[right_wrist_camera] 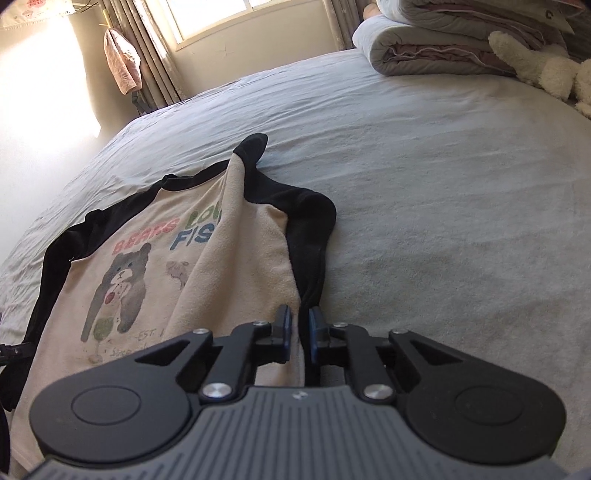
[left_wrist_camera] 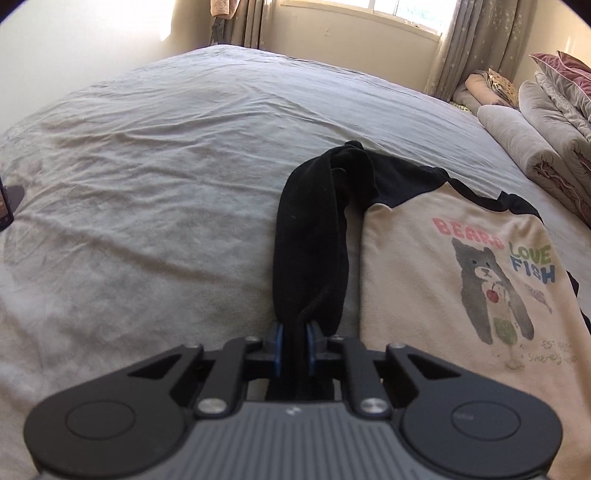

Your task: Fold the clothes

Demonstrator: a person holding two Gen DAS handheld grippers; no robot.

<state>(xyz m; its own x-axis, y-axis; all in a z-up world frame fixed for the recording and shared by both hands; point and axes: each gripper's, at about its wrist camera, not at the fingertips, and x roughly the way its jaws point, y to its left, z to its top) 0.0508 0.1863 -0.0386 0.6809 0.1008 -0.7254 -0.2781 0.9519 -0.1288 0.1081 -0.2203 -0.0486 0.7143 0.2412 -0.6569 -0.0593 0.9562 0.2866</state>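
Wrinkled grey bedsheet (left_wrist_camera: 147, 166), curtained window (left_wrist_camera: 399, 11) beyond.

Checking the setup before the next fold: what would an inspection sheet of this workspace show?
Surface: bed with a wrinkled grey sheet.
Job's things: cream shirt with black sleeves and a bear print, lying print up.
Clutter: folded quilts and a plush toy at the far side; a dark object at the bed's edge, unclear what.
Grippers: left gripper shut on the black sleeve; right gripper shut on the shirt's side edge where cream meets black.
Cables: nothing seen.
Surroundings: sunlit window, curtains, pink towel hanging by the wall.
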